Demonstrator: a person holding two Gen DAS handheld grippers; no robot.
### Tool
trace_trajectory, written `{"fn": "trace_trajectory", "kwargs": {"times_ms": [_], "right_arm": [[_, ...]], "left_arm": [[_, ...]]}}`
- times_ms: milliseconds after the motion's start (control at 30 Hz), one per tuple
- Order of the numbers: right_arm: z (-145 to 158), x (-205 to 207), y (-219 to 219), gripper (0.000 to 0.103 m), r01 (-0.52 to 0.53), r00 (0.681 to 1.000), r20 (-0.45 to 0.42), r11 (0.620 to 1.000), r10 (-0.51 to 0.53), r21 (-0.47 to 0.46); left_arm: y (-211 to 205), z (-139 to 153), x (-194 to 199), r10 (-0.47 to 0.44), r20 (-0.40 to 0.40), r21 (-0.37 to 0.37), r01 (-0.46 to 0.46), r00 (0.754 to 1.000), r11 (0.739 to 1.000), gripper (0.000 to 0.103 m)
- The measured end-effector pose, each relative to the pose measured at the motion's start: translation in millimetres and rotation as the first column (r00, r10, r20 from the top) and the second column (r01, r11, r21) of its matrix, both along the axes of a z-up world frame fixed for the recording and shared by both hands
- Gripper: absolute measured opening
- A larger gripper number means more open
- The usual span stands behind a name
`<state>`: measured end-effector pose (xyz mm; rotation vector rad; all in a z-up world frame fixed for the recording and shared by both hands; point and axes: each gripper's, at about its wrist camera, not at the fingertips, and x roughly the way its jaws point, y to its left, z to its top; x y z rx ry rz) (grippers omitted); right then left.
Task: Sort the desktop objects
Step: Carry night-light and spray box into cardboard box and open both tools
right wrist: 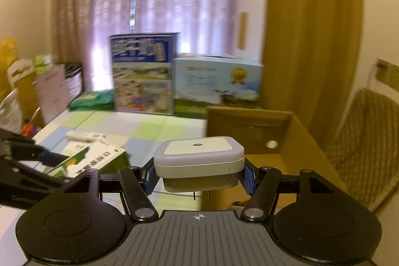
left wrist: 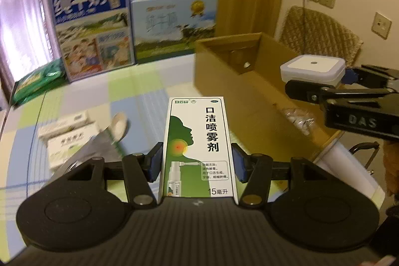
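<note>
Left gripper (left wrist: 197, 162) clamped on tall white-and-green cardboard spray box (left wrist: 198, 141), held just short of open brown cardboard carton (left wrist: 224, 64). Right gripper (right wrist: 199, 177) pinching white square plastic night-light plug (right wrist: 198, 160), lifted beside carton's near wall. Risks: grippers close together, could collide over carton; smooth plug w/ shallow grip may slip, landing outside carton.

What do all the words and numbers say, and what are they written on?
"白云山", "口洁喷雾剂", "15毫升": the white and green medicine box held in the left claw.
"OTC": probably, in the small oval at that box's top corner; tiny.
"纯牛奶": the tall blue milk carton.
"DAS": the right claw's black body.
Too blurred to read: the light blue carton, the green packet, the small boxes on the table.
</note>
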<state>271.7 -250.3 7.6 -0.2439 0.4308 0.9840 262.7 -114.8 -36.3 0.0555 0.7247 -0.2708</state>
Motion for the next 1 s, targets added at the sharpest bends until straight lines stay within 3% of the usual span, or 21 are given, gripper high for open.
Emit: {"fn": "trace_trajectory", "kwargs": {"times_ms": [100,567,1000], "right_arm": [[1.3,15.8,-11.8,0.061,0.05,0.998,-0.032,0.999,-0.049,0.021],[-7.0,61.1,-56.9,0.061,0.249,0.968,-0.026,0.969,-0.248,0.009],[-13.6,82.0,-61.6,0.061,0.308,0.949,-0.074,0.951,-0.307,0.002]], "left_arm": [[-17.2,4.9,6.3,-0.03,0.011,-0.004,0.03,0.999,1.0,0.051],[-94.9,14.1,38.6,-0.146,0.046,-0.036,0.148,0.988,0.988,0.051],[-123.2,5.9,58.9,-0.219,0.05,-0.038,0.221,0.974,0.974,0.051]]}}
